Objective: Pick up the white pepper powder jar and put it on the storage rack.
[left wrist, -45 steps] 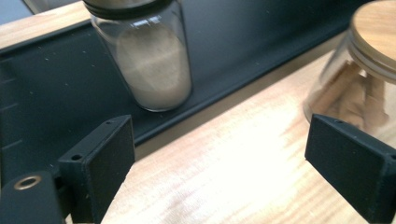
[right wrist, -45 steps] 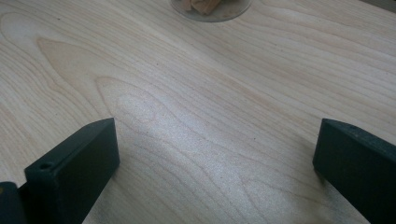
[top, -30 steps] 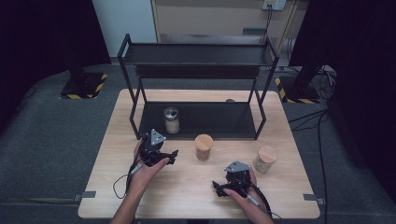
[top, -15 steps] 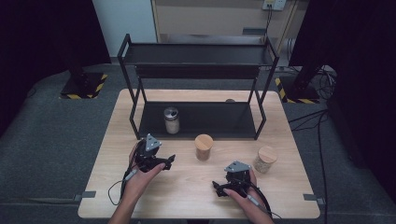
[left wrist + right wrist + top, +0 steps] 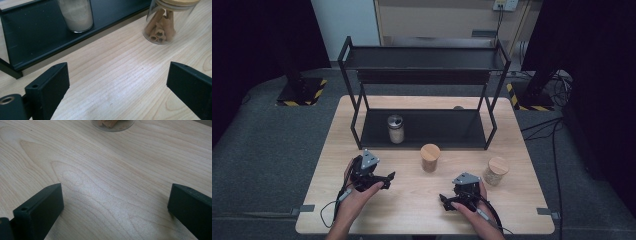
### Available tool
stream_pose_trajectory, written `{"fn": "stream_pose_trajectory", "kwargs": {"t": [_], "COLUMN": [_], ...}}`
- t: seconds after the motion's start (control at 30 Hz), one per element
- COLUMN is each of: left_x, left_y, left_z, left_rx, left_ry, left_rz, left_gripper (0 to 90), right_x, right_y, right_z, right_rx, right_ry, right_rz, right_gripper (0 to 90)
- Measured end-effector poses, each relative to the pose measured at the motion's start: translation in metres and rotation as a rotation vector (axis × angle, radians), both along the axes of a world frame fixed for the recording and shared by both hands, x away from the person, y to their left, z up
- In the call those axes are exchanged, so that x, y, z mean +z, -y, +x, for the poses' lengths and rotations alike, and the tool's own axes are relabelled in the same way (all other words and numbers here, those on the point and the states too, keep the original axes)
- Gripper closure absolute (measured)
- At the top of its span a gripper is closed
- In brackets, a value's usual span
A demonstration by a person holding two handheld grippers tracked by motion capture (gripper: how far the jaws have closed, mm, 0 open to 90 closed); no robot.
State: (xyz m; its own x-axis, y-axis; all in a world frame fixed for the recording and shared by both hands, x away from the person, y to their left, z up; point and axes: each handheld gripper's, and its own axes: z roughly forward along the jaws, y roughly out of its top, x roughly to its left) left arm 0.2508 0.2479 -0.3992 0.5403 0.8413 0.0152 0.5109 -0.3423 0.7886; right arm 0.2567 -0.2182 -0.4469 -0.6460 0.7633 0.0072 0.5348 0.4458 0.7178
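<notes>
**Left claw open, cork-lidded jar ahead and to its right**

A pale wooden desk point(image 5: 412, 210) stands in a dim room on grey floor, with a black two-tier rack point(image 5: 424, 125) across its far half.

The jar point(image 5: 430, 158) with the cork lid, holding what look like rolled brown sticks, stands upright on the desk just in front of the rack's lower shelf. From the left claw point(image 5: 384, 180) it lies ahead and to the right, near but clear of the jaws; in the left gripper view the jar point(image 5: 163, 23) sits at the upper right, beyond the right jaw. Its long axis is vertical, so a level approach from the side would likely suit it. The left claw is nearer to it than the right claw point(image 5: 446, 202).

The left claw's jaws have just been opening and stand wide, with only bare wood between them. The right claw is also spread wide and empty, low over the desk.

A second cork-lidded jar point(image 5: 496, 171) stands just right of the right claw. A shaker point(image 5: 395, 129) with a metal top sits on the lower shelf, straight ahead of the left claw.
</notes>
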Motion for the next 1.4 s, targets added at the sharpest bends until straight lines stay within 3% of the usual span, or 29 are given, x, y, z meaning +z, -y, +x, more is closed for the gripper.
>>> {"fn": "stream_pose_trajectory", "kwargs": {"t": [0.57, 0.8, 1.4], "left_x": [-0.007, -0.018, -0.040], "left_y": [-0.019, -0.027, -0.029], "left_z": [-0.016, -0.017, -0.009], "left_rx": [0.043, 0.066, 0.106], "left_ry": [-0.019, -0.048, -0.119], "left_rz": [-0.003, -0.006, 0.037], "left_gripper": [3.0, 2.9, 3.3], "right_x": [0.000, 0.000, 0.000], "right_y": [0.000, 0.000, 0.000], "right_z": [0.000, 0.000, -0.001], "right_rx": [0.000, 0.000, -0.004], "right_ry": [0.000, 0.000, 0.000], "right_rz": [0.000, 0.000, 0.000], "right_gripper": [0.5, 0.5, 0.5]}}
